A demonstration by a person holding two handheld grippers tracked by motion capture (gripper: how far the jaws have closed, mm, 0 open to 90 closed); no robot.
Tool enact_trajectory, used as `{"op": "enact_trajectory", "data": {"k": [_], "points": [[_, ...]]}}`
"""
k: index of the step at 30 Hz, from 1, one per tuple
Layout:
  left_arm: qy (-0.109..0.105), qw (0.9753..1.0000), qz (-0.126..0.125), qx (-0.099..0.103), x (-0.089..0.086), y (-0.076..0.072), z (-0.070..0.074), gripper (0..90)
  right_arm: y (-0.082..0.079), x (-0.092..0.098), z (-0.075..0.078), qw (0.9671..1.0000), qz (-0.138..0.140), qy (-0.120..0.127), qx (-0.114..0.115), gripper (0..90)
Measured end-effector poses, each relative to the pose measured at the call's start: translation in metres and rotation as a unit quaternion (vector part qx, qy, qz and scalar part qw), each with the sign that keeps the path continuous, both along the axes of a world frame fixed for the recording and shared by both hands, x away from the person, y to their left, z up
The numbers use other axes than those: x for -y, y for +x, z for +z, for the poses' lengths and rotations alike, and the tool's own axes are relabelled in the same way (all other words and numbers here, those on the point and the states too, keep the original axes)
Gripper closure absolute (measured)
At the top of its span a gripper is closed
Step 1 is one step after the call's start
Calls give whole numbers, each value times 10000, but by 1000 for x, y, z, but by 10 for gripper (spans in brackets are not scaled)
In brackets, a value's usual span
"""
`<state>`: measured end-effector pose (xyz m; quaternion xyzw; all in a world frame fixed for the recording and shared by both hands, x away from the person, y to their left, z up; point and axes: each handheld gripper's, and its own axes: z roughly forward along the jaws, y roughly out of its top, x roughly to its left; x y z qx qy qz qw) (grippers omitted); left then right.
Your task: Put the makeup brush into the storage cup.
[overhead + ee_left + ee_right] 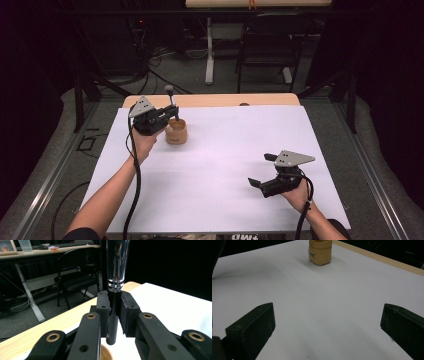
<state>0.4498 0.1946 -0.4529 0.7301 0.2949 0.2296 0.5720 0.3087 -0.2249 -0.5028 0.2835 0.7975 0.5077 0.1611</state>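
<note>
Left gripper (167,119) clamps the brush (115,290) upright over the cup (176,132); lower it straight, centred. Right gripper (265,172) idle, jaws wide.

The right gripper (328,322) hangs with jaws spread wide over the white sheet (332,302); far off sits a tan cup (320,252).

Tan pot (176,132), chrome-and-black brush handle (115,277), white sheet (225,165), black fingers (252,327).
</note>
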Motion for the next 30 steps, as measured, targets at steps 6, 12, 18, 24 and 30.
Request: {"op": "enact_trajectory", "data": {"k": [6,12,18,24,30], "points": [[33,9999,160,-49,3,9,-8,790,0,0,0,10000,18,-8,4,0],[115,9995,282,-126,6,14,-16,790,0,0,0,10000,32,0,-12,0],[115,9989,443,-140,10,16,-24,790,0,0,0,10000,30,0,-13,0],[132,9984,506,-223,10,17,-32,789,0,0,1,10000,20,-7,-20,0],[139,9978,586,-272,10,17,-39,789,0,0,1,10000,3,-39,-24,0]]}}
